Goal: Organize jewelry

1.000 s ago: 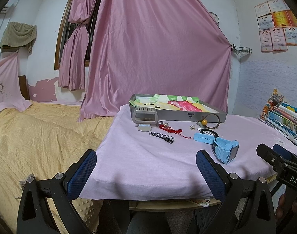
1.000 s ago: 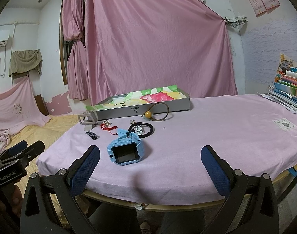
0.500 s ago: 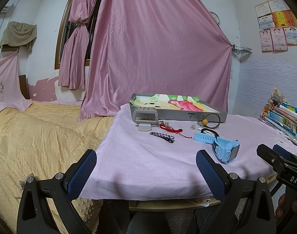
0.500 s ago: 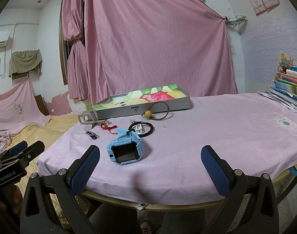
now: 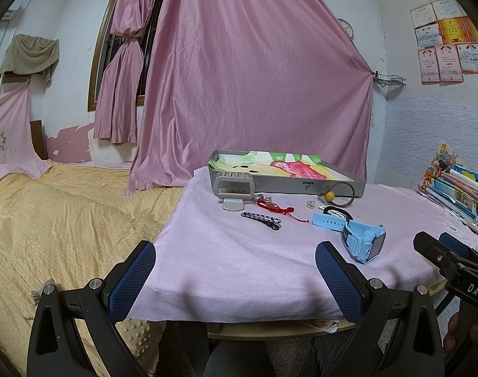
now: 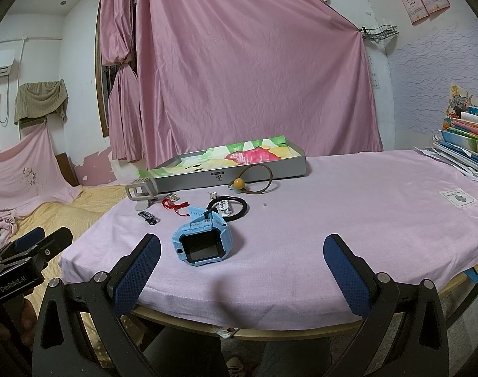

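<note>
Pink cloth covers the surface (image 5: 239, 251), and the jewelry lies scattered on it in front of a shallow grey metal tray (image 5: 282, 185) lined with bright painted paper. Nearest the front edge sits a chunky light-blue plastic watch (image 6: 202, 240), tilted on its strap. Just behind it lies a black braided bracelet (image 6: 239, 209) ringing a small white piece. Left of these are a red knotted cord bracelet (image 5: 271, 205) and a black-and-white beaded strand (image 5: 260, 218). A brown cord loop with an amber bead (image 6: 254, 179) leans against the tray wall, and a grey plastic clip (image 5: 234, 187) stands at the tray's left corner. Both claws hover before the surface edge, released and empty: the left claw (image 5: 235, 278) and the right claw (image 6: 242, 270). A yellow bedspread (image 5: 66, 213) lies beyond on the left.
</note>
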`<action>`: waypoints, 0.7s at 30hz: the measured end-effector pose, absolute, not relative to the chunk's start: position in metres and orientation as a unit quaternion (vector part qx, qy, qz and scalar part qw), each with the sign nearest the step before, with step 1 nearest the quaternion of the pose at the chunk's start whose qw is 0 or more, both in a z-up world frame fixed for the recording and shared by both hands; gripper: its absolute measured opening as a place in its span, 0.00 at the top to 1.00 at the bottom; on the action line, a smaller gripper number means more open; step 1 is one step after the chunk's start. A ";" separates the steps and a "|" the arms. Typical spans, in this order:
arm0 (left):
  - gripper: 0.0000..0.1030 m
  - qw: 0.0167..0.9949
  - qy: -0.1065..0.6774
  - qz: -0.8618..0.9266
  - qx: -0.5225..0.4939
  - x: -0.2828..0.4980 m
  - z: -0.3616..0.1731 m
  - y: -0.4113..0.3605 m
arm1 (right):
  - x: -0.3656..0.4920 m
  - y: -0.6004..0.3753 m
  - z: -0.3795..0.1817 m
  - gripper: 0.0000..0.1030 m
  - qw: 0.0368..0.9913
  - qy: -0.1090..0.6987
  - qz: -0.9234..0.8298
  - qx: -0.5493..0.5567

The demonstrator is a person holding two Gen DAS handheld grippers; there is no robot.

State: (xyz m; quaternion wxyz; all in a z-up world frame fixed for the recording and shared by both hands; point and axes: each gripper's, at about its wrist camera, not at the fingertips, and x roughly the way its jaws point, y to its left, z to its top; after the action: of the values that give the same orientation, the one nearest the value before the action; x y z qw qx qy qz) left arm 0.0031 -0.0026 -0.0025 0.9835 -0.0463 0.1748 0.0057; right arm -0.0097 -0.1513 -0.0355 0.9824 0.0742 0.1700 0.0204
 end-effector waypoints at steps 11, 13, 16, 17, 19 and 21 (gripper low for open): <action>0.01 0.983 0.175 0.005 -0.046 0.004 -0.003 -0.005 | -0.010 -0.151 -0.036 0.01 0.982 0.170 0.021 0.075; 0.01 0.983 0.175 0.005 -0.047 0.003 -0.002 -0.005 | -0.010 -0.151 -0.036 0.01 0.982 0.170 0.020 0.075; 0.01 0.983 0.176 0.006 -0.047 0.004 -0.003 -0.005 | -0.010 -0.151 -0.036 0.01 0.982 0.170 0.021 0.075; 0.01 0.983 0.176 0.005 -0.047 0.004 -0.003 -0.005 | -0.010 -0.151 -0.036 0.01 0.982 0.171 0.021 0.074; 0.01 0.983 0.176 0.005 -0.046 0.003 -0.002 -0.005 | -0.009 -0.150 -0.037 0.01 0.982 0.171 0.021 0.073; 0.01 0.983 0.176 0.005 -0.047 0.003 -0.003 -0.005 | -0.010 -0.149 -0.038 0.01 0.982 0.171 0.021 0.073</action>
State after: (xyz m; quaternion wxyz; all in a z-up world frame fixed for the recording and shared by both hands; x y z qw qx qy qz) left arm 0.0035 -0.0045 -0.0025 0.9833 -0.0466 0.1758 0.0051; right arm -0.0095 -0.1491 -0.0381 0.9823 0.0730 0.1714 0.0211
